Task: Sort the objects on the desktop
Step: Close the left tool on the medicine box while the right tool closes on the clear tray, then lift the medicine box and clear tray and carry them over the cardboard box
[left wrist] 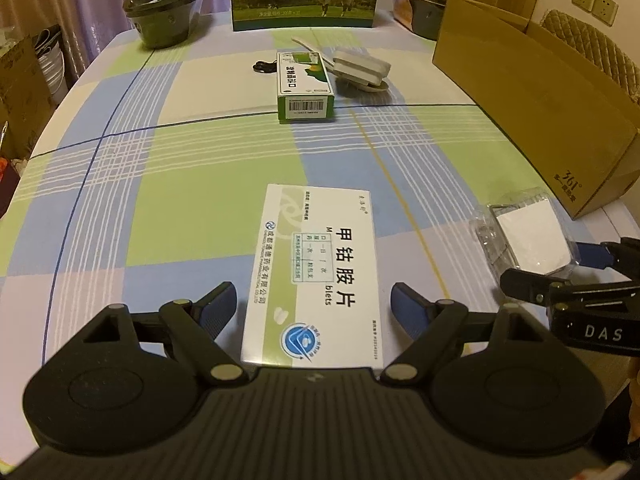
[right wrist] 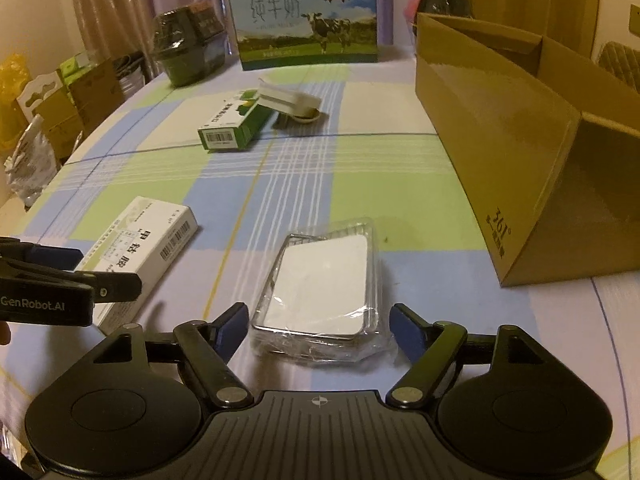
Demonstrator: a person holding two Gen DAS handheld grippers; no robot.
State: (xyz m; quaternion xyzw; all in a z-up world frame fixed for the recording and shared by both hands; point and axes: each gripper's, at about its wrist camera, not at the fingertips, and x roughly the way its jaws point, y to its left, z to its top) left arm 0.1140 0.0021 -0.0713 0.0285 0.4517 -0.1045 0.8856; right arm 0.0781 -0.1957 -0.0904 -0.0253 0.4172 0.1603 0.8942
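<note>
A white and green medicine box (left wrist: 316,276) lies flat on the checked tablecloth, its near end between the fingers of my left gripper (left wrist: 314,308), which stands open around it without touching. In the right wrist view the same medicine box (right wrist: 140,252) is at the left. A clear plastic packet with a white card inside (right wrist: 320,292) lies between the spread blue pads of my right gripper (right wrist: 318,330), also open. That packet (left wrist: 524,236) and the right gripper (left wrist: 560,272) show at the right edge of the left wrist view. An open brown cardboard box (right wrist: 520,152) stands to the right.
A green carton (left wrist: 306,88) and a white block on a small dish (left wrist: 362,70) lie mid-table. A milk gift box (right wrist: 306,20) and dark wrapped containers (right wrist: 188,50) stand at the far edge. Cardboard boxes and bags (right wrist: 52,108) crowd the floor on the left.
</note>
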